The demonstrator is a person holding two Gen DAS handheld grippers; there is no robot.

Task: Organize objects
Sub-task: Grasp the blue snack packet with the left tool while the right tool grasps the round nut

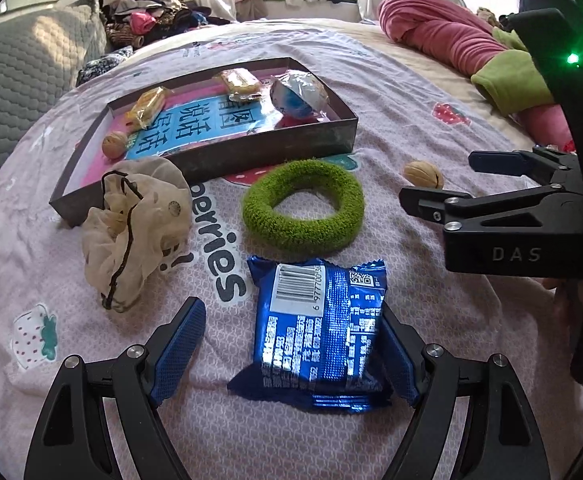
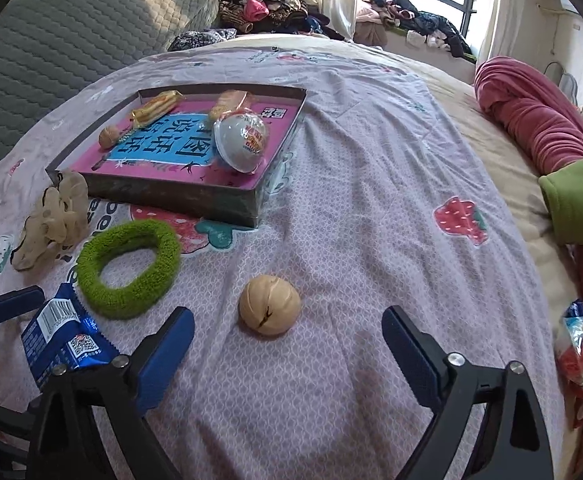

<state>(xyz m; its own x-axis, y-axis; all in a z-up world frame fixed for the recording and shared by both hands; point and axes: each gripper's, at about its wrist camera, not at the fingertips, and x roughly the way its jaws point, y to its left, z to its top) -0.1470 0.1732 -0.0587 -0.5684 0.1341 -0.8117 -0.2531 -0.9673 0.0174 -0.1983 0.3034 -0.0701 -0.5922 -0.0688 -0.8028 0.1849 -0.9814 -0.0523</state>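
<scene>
Partly done — box on the bed already holds two yellow snack packs, a nut and a wrapped egg. Left out near it: blue packet, green ring, beige scrunchie, walnut. Left hand-held gripper straddles the packet, released; right hand-held gripper released, walnut just ahead.

Left claw spread wide; right claw spread, angled down
</scene>
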